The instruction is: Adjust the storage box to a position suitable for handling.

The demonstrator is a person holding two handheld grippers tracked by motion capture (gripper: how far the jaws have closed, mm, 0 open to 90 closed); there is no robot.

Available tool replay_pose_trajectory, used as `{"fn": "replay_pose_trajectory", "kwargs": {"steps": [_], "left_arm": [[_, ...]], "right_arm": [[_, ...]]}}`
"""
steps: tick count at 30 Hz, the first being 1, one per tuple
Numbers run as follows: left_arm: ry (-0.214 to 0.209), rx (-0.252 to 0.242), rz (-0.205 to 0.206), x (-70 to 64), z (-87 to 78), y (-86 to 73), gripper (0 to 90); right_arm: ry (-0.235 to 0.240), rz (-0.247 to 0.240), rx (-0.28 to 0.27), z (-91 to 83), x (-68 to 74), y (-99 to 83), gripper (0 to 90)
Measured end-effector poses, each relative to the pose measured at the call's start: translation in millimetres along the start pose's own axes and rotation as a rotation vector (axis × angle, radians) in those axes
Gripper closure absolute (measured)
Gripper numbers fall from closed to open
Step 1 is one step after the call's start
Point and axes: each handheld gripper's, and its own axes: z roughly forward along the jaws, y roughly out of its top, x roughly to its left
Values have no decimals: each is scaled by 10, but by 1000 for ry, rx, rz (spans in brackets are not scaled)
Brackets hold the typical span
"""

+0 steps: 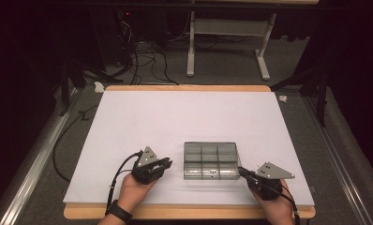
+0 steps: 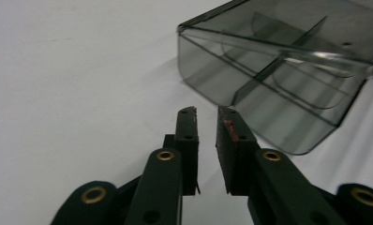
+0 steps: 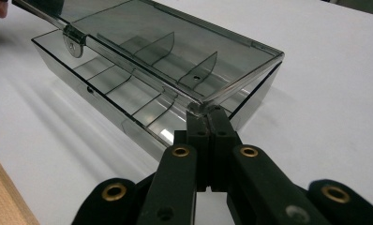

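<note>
Black jaws of the right gripper (image 3: pixel 207 112) are pinched together on the near corner of the lid (image 3: pixel 175 35) of a smoky clear plastic box (image 1: pixel 211 161), and the lid sits lifted a little off the body along that edge, hinged at the far side as far as I can judge. To my eye the step in hand is swinging that lid, and doing it well means following the hinge's arc rather than pulling straight, since the bite is only on a thin lip at one corner and could slip or twist the lid. The left gripper (image 2: pixel 207 112) has its jaws parted with nothing between them, poised just beside the box's left end; it would do well to press against the box body so the light box does not slide or tip on the white surface (image 1: pixel 175 117). The box lies near the front edge of that surface, between the two grippers, with its dividers splitting it into compartments. Whether the compartments hold anything is hard to say: a small dark dot shows through the plastic, perhaps a hole or a tiny part. Reflections blur where lid ends and wall begins, and the hinge itself is partly cut off at the top of the right gripper view.
</note>
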Motion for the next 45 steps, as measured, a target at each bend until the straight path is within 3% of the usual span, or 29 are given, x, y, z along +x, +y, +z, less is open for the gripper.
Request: {"fn": "replay_pose_trajectory", "kwargs": {"steps": [1,2,7,9,19,32,38,45], "left_arm": [[0,0,0,0,0,0,816],[-25,-3,-33,-54,-8,-1,822],[-52,-1,-13,-150,-13,-29,843],[-72,-12,-31,-192,-19,-18,859],[-120,25,-38,-293,-33,-46,900],[-137,16,-66,-360,10,-65,900],[-131,3,-62,-397,35,-70,900],[-153,-6,-49,-415,46,-60,900]], "right_arm": [[0,0,0,0,0,0,900],[0,0,0,1,1,1,900],[1,0,0,2,1,-2,900],[1,1,1,2,2,-3,900],[4,8,-5,0,-1,3,900],[8,18,-14,10,-6,10,900],[17,42,-20,2,-22,0,900],[-16,95,-5,9,-61,-21,900]]}}
